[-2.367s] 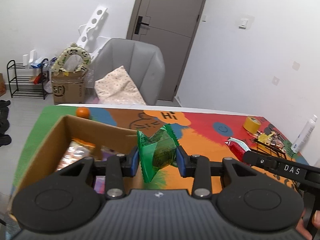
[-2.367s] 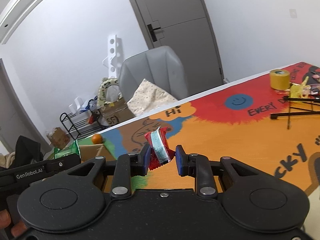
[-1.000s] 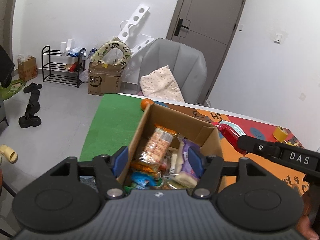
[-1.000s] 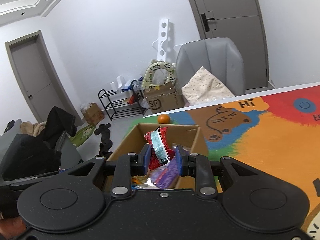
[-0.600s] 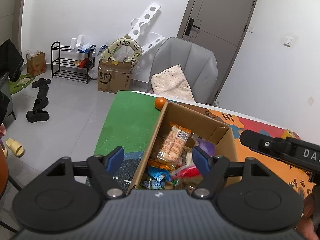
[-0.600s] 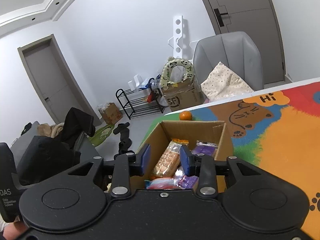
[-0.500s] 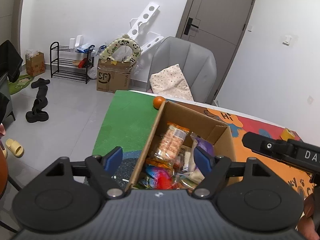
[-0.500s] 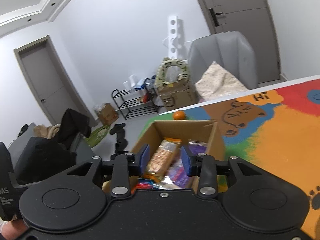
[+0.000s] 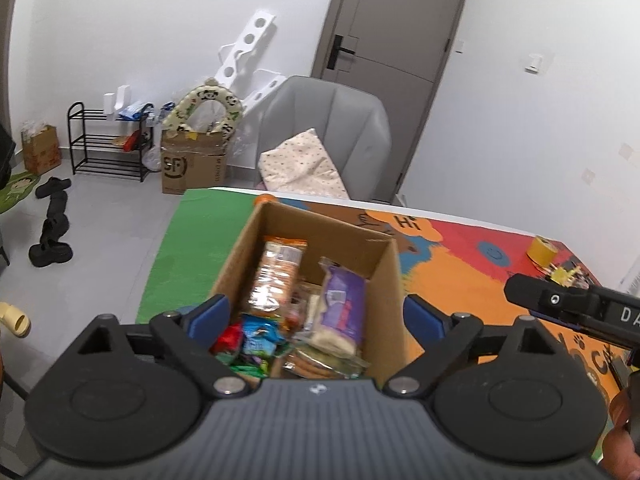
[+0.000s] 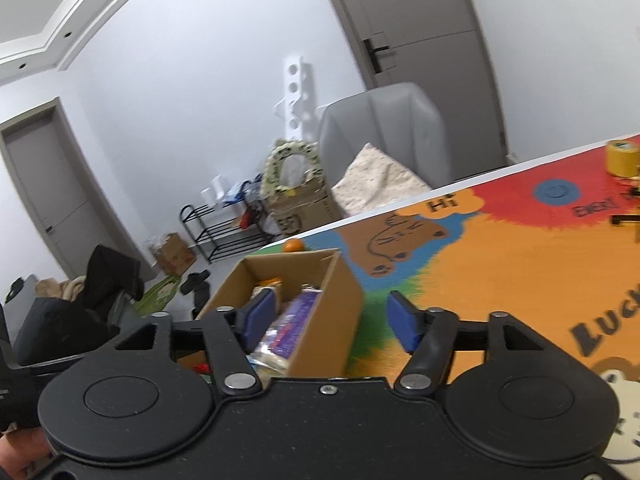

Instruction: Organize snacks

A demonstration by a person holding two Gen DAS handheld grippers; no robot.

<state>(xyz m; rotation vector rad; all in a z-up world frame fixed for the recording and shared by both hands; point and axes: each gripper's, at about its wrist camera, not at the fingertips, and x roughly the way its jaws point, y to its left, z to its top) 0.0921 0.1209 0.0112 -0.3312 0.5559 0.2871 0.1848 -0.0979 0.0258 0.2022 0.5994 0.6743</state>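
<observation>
Over the cardboard box at the green end of the worktop, we have the left gripper spread wide and the right gripper at a middling width, both jaws opening with nothing gripped. The snacks lie piled inside the box. To finish well, we judge it best to lift both grippers clear of the cardboard walls before seeking any packet left on the worktop.

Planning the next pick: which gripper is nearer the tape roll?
Right. The right gripper, jaws opening, is beside the box on the tape roll's side; the left gripper, also opening, hangs over the box.
</observation>
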